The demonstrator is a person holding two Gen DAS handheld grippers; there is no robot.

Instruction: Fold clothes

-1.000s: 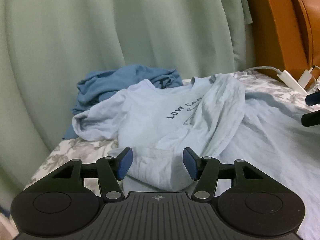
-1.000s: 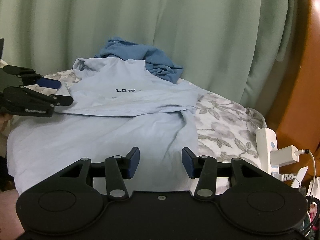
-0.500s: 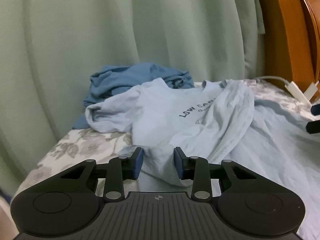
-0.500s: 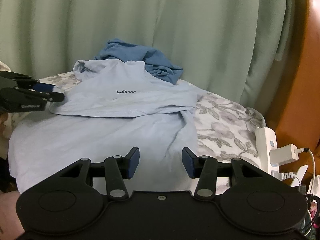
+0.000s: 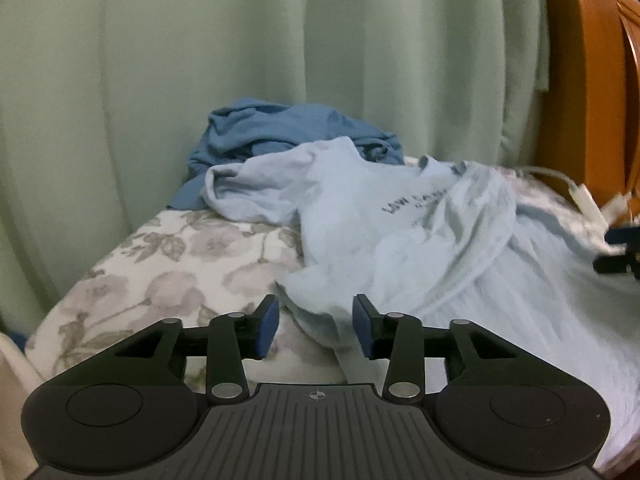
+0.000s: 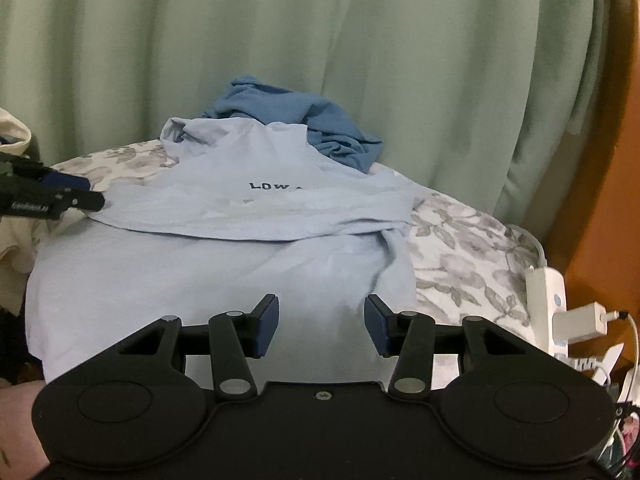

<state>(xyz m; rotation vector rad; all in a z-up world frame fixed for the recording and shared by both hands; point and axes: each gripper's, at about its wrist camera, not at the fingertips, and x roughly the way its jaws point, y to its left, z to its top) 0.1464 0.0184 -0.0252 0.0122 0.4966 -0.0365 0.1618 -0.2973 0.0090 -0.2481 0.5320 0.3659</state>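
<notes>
Two grippers: both at the near edge of the bed [image 6: 460, 248], each pointing toward the green curtain [image 5: 280, 60].
Shirt: pale blue T-shirt [image 6: 224, 248] spread on the bed, one side folded over the chest print; a darker blue garment [image 6: 296, 120] is bunched behind it, against the curtain.
Left gripper [image 5: 316, 322]: jaws opening; a limp corner of the shirt lies between the pads, not pinched.
Right gripper [image 6: 322, 324]: jaws apart, empty, poised over the shirt's near hem.
Step in hand (judgement): letting go of the folded corner on the left side.
Doing it well: open fully before pulling away, so the cloth does not drag; then smooth the crease flat.
</notes>
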